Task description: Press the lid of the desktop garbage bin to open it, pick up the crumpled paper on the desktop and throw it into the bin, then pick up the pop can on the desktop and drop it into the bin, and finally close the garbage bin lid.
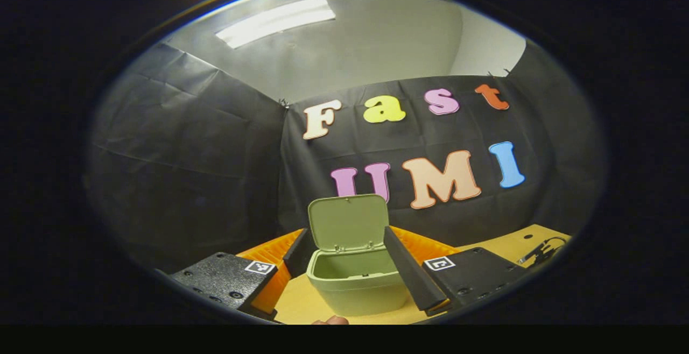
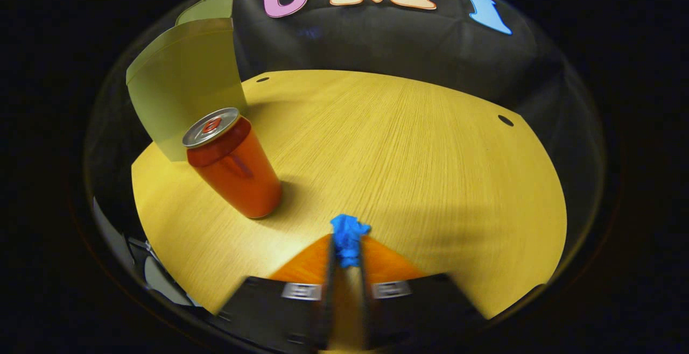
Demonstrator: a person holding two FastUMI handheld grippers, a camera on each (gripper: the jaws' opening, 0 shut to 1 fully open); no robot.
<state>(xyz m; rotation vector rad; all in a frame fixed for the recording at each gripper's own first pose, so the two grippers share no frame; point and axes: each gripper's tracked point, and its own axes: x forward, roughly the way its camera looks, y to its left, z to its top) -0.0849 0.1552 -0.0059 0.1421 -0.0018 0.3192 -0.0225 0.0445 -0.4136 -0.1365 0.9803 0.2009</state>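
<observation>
Desk (image 2: 409,144) = wood-grain top, the base for all of it; booth cloth behind. Landmark = bin.

Bin (image 1: 355,276), green, sits on desk w/ lid (image 1: 349,221) standing upright on its rear hinge, mouth fully exposed. Judged: press-open step done, lid left up so drops go straight in. Inside looks empty as far as left gripper view shows; floor of bin not fully visible. In right gripper view the bin wall (image 2: 183,85) rises at far left.

Pop can (image 2: 234,163), orange-red, upright on desk just beside the bin, in front of its wall; can't tell if touching. Untouched, prob. waiting its turn after the paper.

Left gripper (image 1: 350,260): fingers spread wide apart, bin framed between them, holding nothing. Hangs in front of and slightly above bin mouth, apart from rim. Likely parked there out of the way, ready for lid close.

Right gripper (image 2: 347,249): jaws drawn nearly together, pinching the crumpled paper (image 2: 349,238), blue wad, at the tips. Both fingers press on it. Wad is low over desk, well away from bin, to the can's right. Can't tell if lifted clear or resting on desk; view blurred at the fingers.

Next, judged: carry wad across past the can to bin mouth w/o knocking can; light wad may slip from tip grip.
</observation>
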